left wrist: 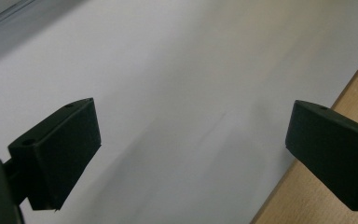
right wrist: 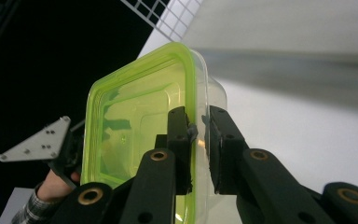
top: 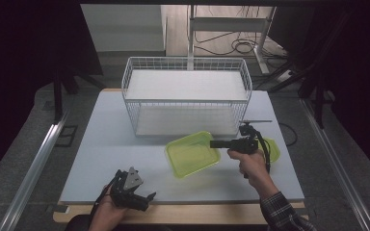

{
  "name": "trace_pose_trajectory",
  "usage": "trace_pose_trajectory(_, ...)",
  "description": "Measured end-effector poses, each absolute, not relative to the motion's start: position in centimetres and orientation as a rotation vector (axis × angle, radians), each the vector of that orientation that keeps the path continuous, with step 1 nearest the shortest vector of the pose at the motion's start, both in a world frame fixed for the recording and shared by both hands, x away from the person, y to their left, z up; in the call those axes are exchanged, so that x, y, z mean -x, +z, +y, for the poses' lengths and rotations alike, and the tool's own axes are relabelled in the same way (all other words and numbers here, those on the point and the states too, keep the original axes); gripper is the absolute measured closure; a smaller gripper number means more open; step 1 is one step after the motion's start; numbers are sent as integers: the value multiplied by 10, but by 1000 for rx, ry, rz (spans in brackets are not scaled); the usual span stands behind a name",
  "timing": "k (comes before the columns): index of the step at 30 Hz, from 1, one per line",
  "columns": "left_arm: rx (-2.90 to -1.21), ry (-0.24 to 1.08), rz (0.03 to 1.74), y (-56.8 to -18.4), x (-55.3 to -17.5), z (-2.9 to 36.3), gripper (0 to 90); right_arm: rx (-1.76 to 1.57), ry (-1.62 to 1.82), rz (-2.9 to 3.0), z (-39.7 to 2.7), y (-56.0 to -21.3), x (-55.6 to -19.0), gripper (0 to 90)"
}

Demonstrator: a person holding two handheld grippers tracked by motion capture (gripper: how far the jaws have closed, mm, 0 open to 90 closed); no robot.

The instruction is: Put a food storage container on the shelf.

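Gripping the light, stiff, slick green container by its 3 o'clock rim, the right gripper is clamped; left gripper gapes empty.

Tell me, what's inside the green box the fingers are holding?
Nothing that I can see: the green box looks empty through its see-through walls. The right gripper covers a bit of its rim.

A clear plastic food container with a yellow-green rim sits tilted near the middle of the table, toward its right edge, in front of the wire basket. Its right wall is pinched, the container empty and open-topped.
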State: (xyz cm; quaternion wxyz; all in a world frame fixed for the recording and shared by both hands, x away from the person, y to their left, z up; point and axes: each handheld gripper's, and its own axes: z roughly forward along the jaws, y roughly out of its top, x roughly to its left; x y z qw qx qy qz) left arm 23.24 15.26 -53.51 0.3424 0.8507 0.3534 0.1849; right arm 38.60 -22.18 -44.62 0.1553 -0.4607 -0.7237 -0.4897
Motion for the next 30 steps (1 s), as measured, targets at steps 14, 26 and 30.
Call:
trace_pose_trajectory(14, -2212, 486, 911, -535, -232, 152, 28, 1318, -1524, -2056, -222, -402, -395, 797)
trace_pose_trajectory(26, -2211, 487, 910, -535, -232, 152, 28, 1330, -1576, -2039, -221, -376, -405, 799)
trace_pose_trajectory(30, -2205, 489, 912, -534, -232, 153, 28, 1358, -1607, -2026, -222, -364, -412, 799)
